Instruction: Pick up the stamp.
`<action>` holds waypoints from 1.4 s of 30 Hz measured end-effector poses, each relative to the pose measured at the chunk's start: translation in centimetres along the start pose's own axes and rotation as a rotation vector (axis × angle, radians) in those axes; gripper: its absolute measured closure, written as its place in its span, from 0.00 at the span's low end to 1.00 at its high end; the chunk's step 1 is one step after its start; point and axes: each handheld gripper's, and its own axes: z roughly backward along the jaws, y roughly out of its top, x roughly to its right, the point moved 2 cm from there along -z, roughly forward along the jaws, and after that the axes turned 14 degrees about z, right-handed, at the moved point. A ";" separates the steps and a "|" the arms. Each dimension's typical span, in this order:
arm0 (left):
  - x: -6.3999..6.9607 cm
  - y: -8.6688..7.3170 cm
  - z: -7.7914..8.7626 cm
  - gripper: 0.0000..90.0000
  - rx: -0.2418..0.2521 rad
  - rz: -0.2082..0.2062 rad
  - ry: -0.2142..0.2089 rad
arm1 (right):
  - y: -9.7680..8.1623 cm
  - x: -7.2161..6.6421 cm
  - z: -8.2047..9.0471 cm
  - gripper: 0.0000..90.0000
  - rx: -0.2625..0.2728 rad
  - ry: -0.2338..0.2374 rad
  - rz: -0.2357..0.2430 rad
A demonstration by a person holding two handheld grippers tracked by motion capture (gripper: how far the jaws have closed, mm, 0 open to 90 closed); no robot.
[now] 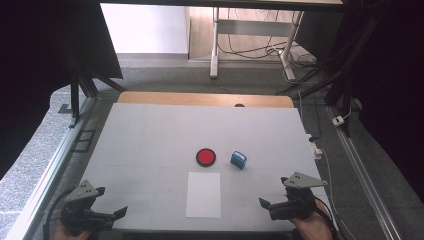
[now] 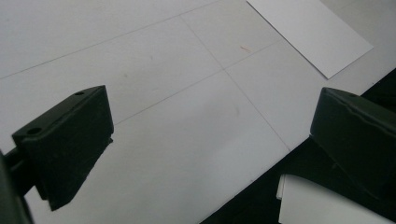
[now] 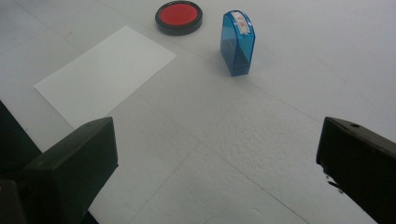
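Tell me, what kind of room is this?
Probably a lab or workshop: a white-covered table inside a metal frame, loose cables on the floor, and a hand-held gripper with a camera.

Two hand-held grippers sit low at the near edge, one at each side. The left gripper (image 1: 119,212) points inward to the right, its jaws spread wide and holding nothing. The right gripper (image 1: 263,202) points inward to the left, jaws likewise wide apart and empty.
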 end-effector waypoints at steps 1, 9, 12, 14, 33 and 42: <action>0.0 0.0 0.0 0.00 0.000 0.001 0.000 | 0.0 0.0 -0.1 0.00 -0.003 0.004 0.000; 0.0 0.0 0.0 0.00 -0.001 0.002 -0.002 | 0.2 0.2 -0.6 0.00 0.005 0.027 -0.021; 0.0 0.0 0.0 0.00 -0.001 0.002 -0.003 | 0.6 0.2 -1.0 0.00 0.005 0.035 -0.020; 0.0 0.0 0.0 0.00 0.001 0.003 -0.003 | 0.8 0.1 -1.2 0.00 0.004 0.040 -0.010; 0.0 0.0 0.0 0.00 -0.002 0.002 0.000 | 3.1 0.7 -3.8 0.00 -0.037 0.061 0.013; -0.1 0.0 0.0 0.00 0.002 0.005 0.003 | 3.9 1.4 -5.0 0.00 -0.046 0.063 -0.006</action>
